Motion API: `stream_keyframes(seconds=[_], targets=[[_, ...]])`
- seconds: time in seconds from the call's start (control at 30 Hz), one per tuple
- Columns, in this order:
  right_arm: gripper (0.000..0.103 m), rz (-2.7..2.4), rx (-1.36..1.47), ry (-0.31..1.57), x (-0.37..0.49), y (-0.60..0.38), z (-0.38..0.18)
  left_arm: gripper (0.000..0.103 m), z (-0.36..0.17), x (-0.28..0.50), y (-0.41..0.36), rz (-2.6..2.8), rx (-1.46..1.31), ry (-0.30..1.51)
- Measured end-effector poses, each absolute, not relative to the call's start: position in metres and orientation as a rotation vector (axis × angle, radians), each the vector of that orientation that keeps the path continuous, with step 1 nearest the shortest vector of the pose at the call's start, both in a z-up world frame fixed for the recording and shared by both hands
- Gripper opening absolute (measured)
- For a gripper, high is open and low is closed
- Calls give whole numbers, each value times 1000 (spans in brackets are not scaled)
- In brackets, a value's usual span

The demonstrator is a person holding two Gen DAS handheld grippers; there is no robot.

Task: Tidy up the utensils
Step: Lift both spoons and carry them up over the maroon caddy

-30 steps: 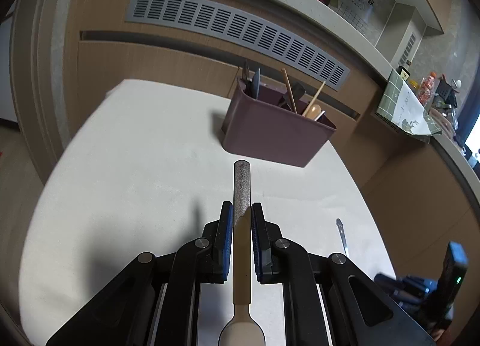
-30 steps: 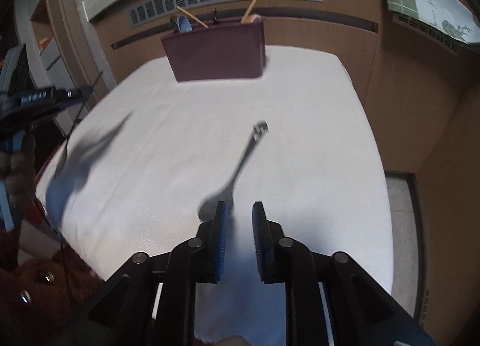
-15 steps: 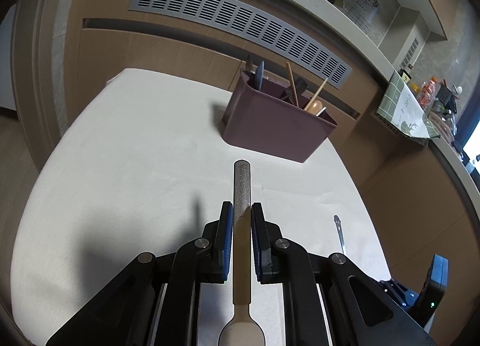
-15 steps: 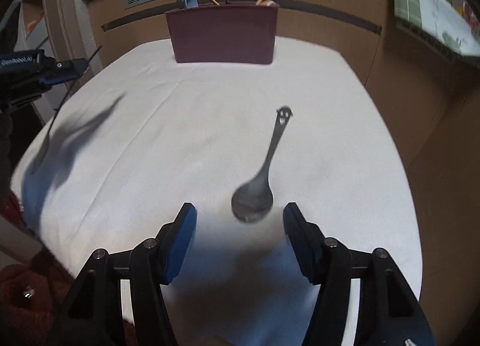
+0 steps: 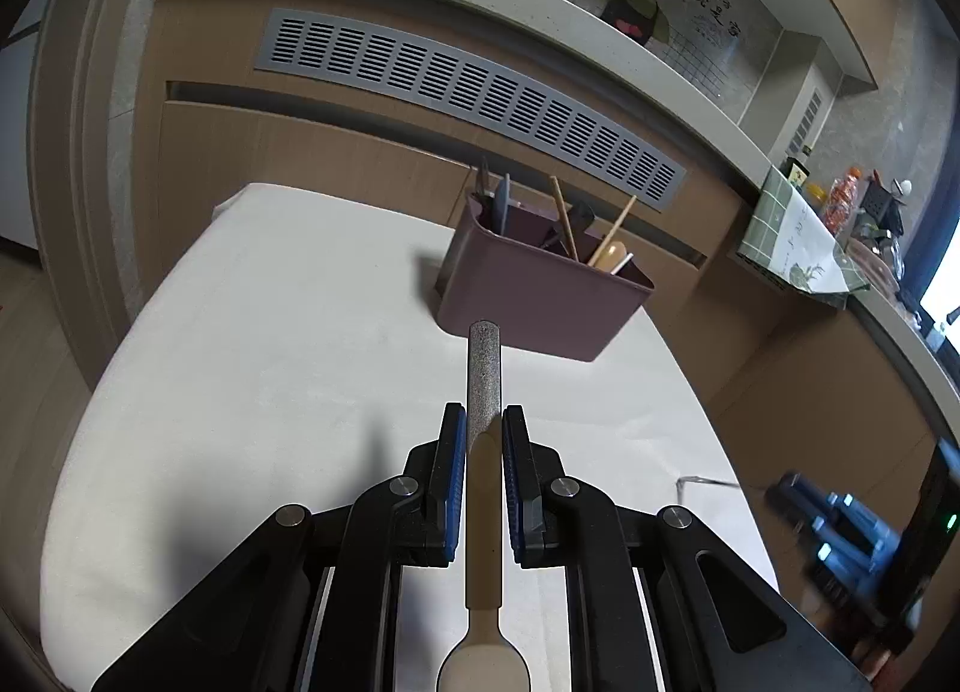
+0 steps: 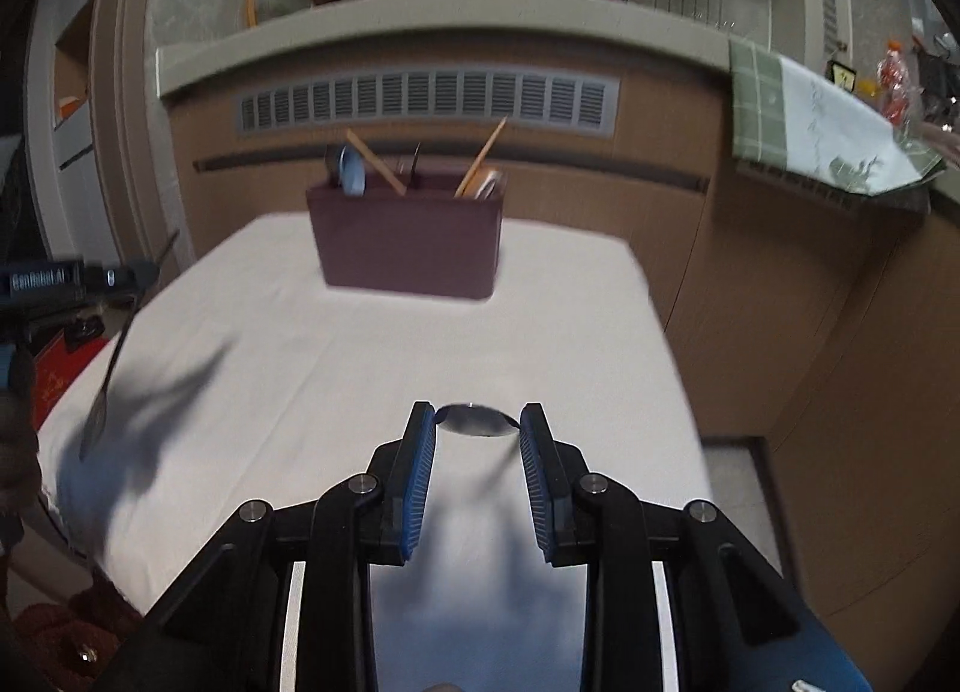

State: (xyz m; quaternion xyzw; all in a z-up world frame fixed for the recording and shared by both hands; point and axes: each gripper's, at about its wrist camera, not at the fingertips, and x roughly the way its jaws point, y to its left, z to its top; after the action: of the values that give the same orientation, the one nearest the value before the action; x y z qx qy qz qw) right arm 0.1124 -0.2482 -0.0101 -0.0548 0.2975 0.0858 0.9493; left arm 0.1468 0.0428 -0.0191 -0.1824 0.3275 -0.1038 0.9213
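White cloth covers the table [image 6: 372,332], with the maroon utensil caddy [image 6: 408,248] at its far edge. Nearer than the caddy, the right gripper [image 6: 477,434] has just been narrowing on the bowl of a metal spoon [image 6: 477,421], pinched across its curved rim; it could slip or swing. The spoon's handle is blurred and mostly hidden. The left gripper [image 5: 482,452], also short of the caddy, clamps a beige spoon [image 5: 483,488] by its handle, the bowl cut off below.

Black gripper [image 5: 483,452] linkages — blue ribbed pads [image 6: 423,470], silver screws.
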Motion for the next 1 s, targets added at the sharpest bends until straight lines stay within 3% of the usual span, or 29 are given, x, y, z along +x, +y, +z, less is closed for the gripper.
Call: stream_keyframes(seconds=[0.5,0.67,0.87,1.0], targets=[[26,218,-46,551,121,-253,19,12,8,148,38,-237,-387,604],[26,246,2,495,129,-254,42,12,55,163,29,-267,-382,459],[26,341,9,346,164,-248,125,12,131,212,16,-256,-362,166],[26,424,24,339,211,-241,168,12,138,257,11,-259,-399,66]])
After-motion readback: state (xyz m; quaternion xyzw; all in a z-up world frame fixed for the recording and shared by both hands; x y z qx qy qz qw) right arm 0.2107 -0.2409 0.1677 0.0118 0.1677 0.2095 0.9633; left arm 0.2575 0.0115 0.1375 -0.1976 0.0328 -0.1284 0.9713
